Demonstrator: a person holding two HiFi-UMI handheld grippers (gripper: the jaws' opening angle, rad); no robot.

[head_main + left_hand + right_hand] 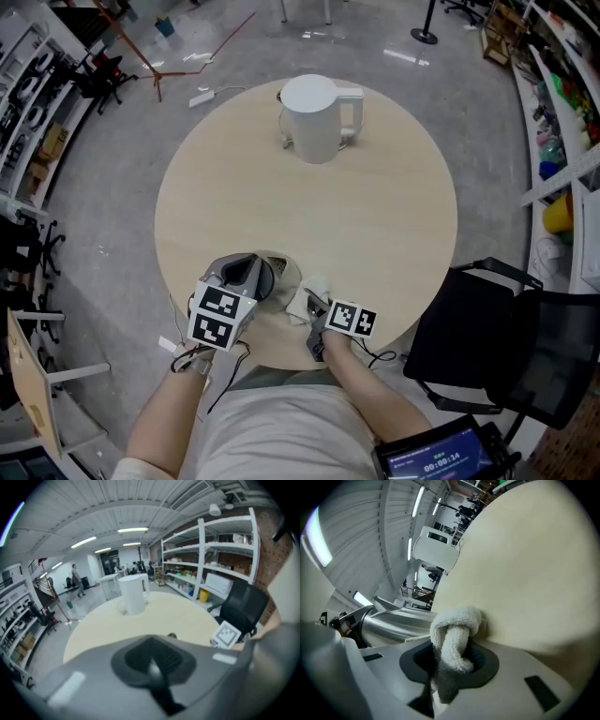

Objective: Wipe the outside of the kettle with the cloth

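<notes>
Right gripper [449, 670]: my jaws pinch white cloth [457, 623], bunched low over near edge of tabletop [384, 220]. Left gripper [154, 674] just beside: jaws pressed together, nothing between. Kettle [314, 117] upright at far side, well apart from both. Step, I judge: cloth in grip, wiping not begun. Next: carry cloth across, press flat on kettle wall, left steadying handle.

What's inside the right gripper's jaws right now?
A fold of white terry cloth is pinched in the right gripper, and its loop bulges out in front, by the near edge of the round beige table. The gripper's body hides how far the cloth reaches behind the jaws.
</notes>
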